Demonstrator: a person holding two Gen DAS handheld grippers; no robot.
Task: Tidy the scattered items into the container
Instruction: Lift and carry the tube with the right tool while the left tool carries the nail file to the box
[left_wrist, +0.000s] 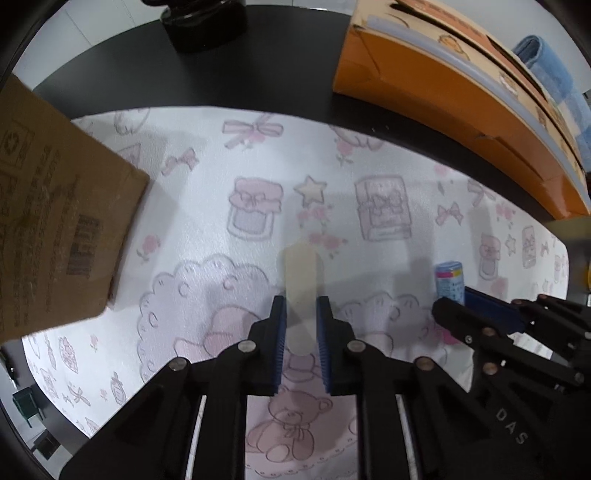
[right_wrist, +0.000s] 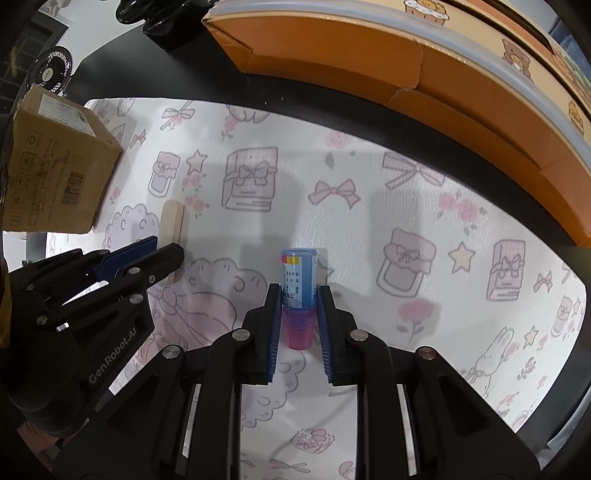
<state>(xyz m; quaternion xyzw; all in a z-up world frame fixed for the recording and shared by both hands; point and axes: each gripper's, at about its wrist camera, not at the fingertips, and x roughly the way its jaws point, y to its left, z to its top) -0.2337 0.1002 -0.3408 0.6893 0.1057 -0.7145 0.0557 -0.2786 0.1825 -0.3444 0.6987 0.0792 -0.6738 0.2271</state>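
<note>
Landmark: the long orange cardboard box (right_wrist: 369, 70) with bear prints stood along the far edge of the pink-and-white printed mat (right_wrist: 369, 206); I judged it the container, though its opening was hard to read.
Left gripper (left_wrist: 301, 306): my blue-padded fingers (left_wrist: 279, 321) sat narrowly parted around the flat pale wooden stick (left_wrist: 302, 280); they looked to be pressing its edges, and the stick pointed toward the orange box.
Right gripper (right_wrist: 299, 295): my pads (right_wrist: 276, 310) were closed against the small blue-labelled bottle with a pink cap (right_wrist: 299, 284), cap end toward me, base toward the orange box.
Lifted or lying: I could not tell whether either item was clear of the mat.
Other things: a brown cardboard carton (right_wrist: 55, 166) stood far to the left of the orange box, on the mat's left end.
Step in hand: I judged both items gripped, short of the orange box.
Next move: it called for a firm hold while carrying each over the orange box's near wall, then opening above its inside.
</note>
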